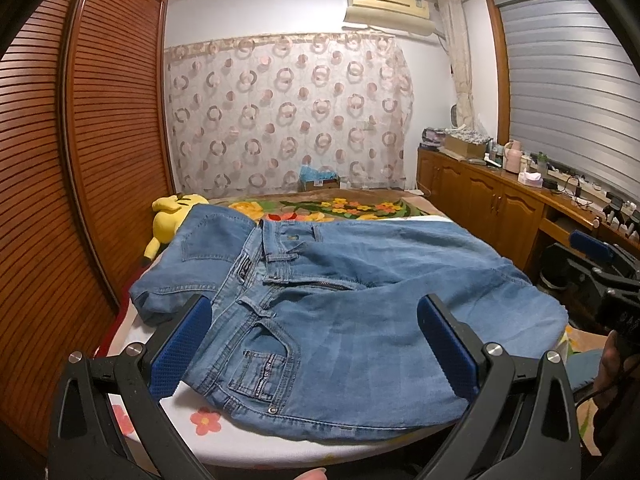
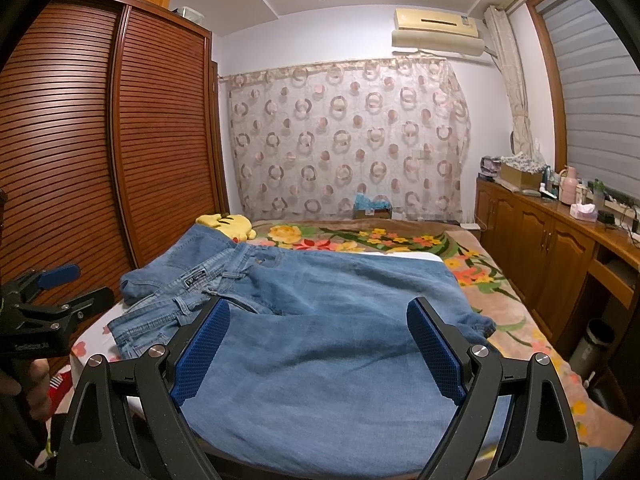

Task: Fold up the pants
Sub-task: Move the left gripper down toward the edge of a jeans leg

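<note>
- The pants (image 1: pixel 328 320), blue denim, lie spread on a white board (image 1: pixel 224 446) set on the bed (image 1: pixel 360 204). Their long axis runs left to right, across the line of both grippers.
- The waistband (image 1: pixel 256 276), with its open fly and front pocket, lies at the left end. One side of the seat is turned back at the far left, exposing the inner label. The legs extend to the right; a cuff (image 2: pixel 478 326) bunches near the right edge of the board.
- The left gripper (image 1: pixel 314 350) is spread wide and holds nothing. It hovers at the near edge, and the front pocket lies directly ahead between its fingers.
- The right gripper (image 2: pixel 318 354) is likewise spread wide and empty. It faces the leg section, with plain denim between and beyond its fingers.
- Judgement: the left gripper is nearer the waist end and the right is nearer the leg end. A lengthwise fold requires each gripper to pinch the near edge on its own side.
- A yellow plush toy (image 1: pixel 170 216) lies at the far left, touching the turned-back seat.
</note>
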{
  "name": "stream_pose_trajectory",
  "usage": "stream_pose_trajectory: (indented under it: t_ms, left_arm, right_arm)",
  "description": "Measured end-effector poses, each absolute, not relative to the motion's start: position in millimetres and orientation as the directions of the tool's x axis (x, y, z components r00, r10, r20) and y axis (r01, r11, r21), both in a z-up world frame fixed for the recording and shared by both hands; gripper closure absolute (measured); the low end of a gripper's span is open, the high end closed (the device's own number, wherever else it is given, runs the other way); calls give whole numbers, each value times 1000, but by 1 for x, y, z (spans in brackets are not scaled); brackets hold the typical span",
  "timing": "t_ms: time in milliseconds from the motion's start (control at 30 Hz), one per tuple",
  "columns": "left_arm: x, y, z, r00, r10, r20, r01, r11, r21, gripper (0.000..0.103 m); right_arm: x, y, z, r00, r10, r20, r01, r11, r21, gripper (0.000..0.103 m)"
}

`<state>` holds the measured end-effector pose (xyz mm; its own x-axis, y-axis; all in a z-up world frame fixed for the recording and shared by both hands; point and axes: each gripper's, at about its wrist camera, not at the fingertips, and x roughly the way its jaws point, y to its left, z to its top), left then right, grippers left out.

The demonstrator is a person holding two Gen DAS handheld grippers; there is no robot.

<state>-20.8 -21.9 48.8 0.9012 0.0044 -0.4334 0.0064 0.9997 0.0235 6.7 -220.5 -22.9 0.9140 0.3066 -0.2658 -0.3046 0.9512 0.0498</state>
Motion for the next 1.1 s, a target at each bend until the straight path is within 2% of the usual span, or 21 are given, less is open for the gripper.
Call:
stream_pose_trajectory:
  t_ms: [500, 1100]
  left_arm:
    - [-2, 4, 7, 861, -8, -508, 13, 1000, 6, 0]
    - [17, 62, -47, 789, 48, -612, -66, 998, -6, 0]
  right_arm:
    - [21, -228, -26, 901, 279, -332, -278, 959, 52, 12]
    - [40, -230, -27, 854, 195, -482, -222, 975, 0, 12]
